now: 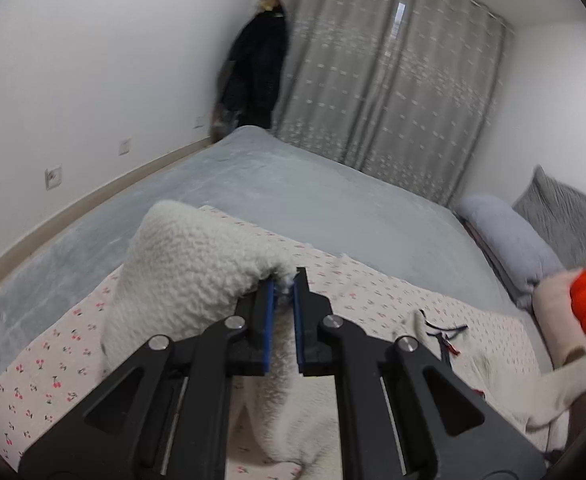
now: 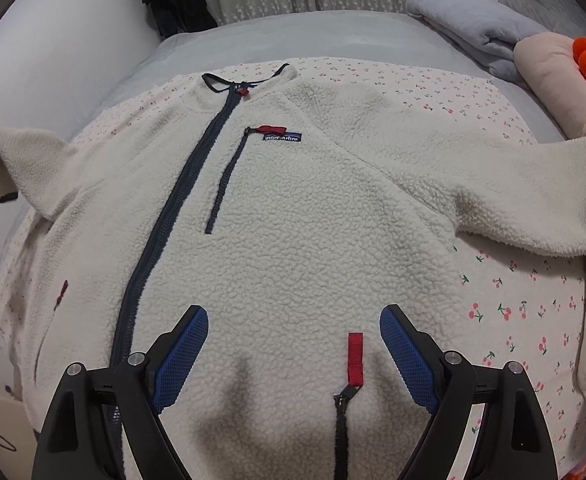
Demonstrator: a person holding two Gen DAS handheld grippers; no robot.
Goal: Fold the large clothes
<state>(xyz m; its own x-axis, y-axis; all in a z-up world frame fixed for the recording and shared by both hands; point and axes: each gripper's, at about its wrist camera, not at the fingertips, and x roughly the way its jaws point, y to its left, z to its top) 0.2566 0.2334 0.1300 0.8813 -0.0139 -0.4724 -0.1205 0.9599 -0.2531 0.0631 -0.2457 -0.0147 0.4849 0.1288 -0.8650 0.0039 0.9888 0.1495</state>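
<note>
The cream fleece jacket [image 2: 293,200] is lying front-up on a cherry-print sheet [image 2: 513,312] spread over the bed [image 1: 293,184], its zip [image 2: 181,208] running lengthwise away from the right gripper [image 2: 293,356], collar at the far end. The left gripper [image 1: 283,296] is clenching the end of one sleeve [image 1: 189,264] and holding it lifted off the sheet; the coming fold seems to depend on carrying that sleeve across the zip line onto the chest. The right gripper is hovering with jaws spread and nothing between them, just above the hem near a red zip pull [image 2: 355,356]. Only the right wrist view is showing the whole jacket and its other sleeve [image 2: 533,208] lying outstretched; the left view is showing the grip itself.
</note>
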